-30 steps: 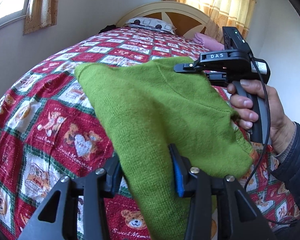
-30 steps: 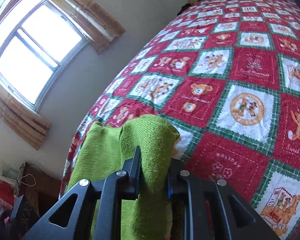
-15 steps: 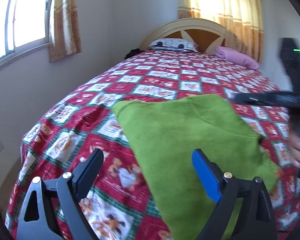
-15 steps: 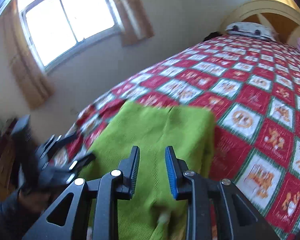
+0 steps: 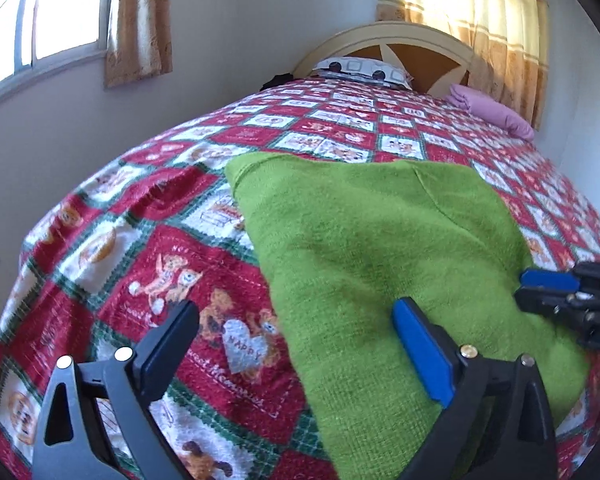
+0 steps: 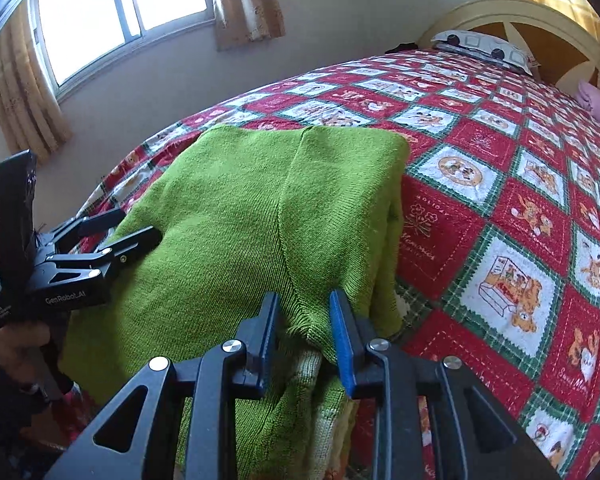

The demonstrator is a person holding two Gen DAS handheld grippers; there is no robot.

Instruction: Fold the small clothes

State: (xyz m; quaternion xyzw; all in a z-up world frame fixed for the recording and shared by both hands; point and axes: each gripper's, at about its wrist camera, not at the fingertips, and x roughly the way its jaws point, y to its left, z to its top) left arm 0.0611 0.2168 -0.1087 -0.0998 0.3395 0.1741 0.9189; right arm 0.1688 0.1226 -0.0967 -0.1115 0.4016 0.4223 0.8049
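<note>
A folded green knit garment [image 5: 380,248] lies flat on the red patchwork bedspread [image 5: 148,240] near the bed's foot; it also shows in the right wrist view [image 6: 240,216]. My left gripper [image 5: 296,332] is open and empty, its jaws wide apart over the garment's near left edge; it shows at the left of the right wrist view [image 6: 128,228]. My right gripper [image 6: 304,312] has its jaws partly apart just above the garment's near edge, holding nothing. It appears at the right edge of the left wrist view [image 5: 540,286].
The bedspread [image 6: 500,200] stretches far beyond the garment. A patterned pillow [image 5: 360,70] and a folded purple cloth [image 5: 488,112] lie by the headboard [image 5: 412,40]. A wall with a window [image 6: 128,12] runs along the bed's left side.
Both grippers have let go of the green garment and opened. The garment, held up before, now lies flat on the bed. Both grippers have drawn back toward its near edge.
</note>
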